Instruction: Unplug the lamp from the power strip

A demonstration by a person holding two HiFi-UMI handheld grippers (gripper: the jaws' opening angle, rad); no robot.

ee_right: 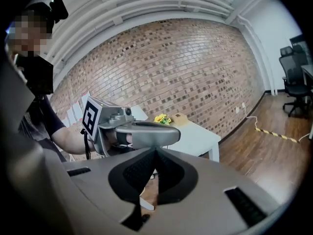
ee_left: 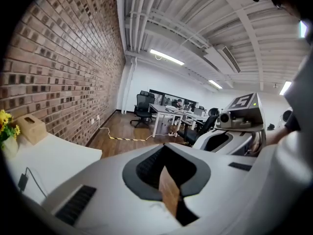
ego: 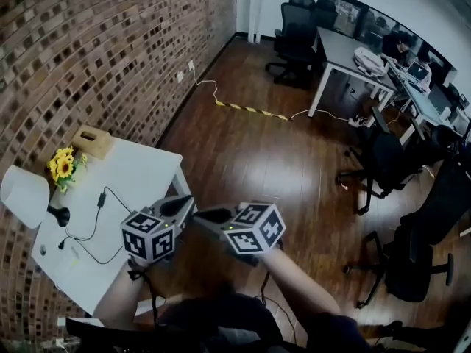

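The lamp, with a white shade and a black base, stands at the left end of the white table. Its black cord loops over the tabletop, past an inline switch. I cannot make out the power strip. Both grippers hang in the air right of the table, over the wooden floor, with their tips close together. My left gripper has its jaws together with nothing in them. My right gripper points left at it, also shut and empty. Neither touches the cord.
Yellow flowers and a tan tissue box sit on the table by the brick wall. A striped cable cover crosses the floor farther off. Black office chairs and desks stand to the right.
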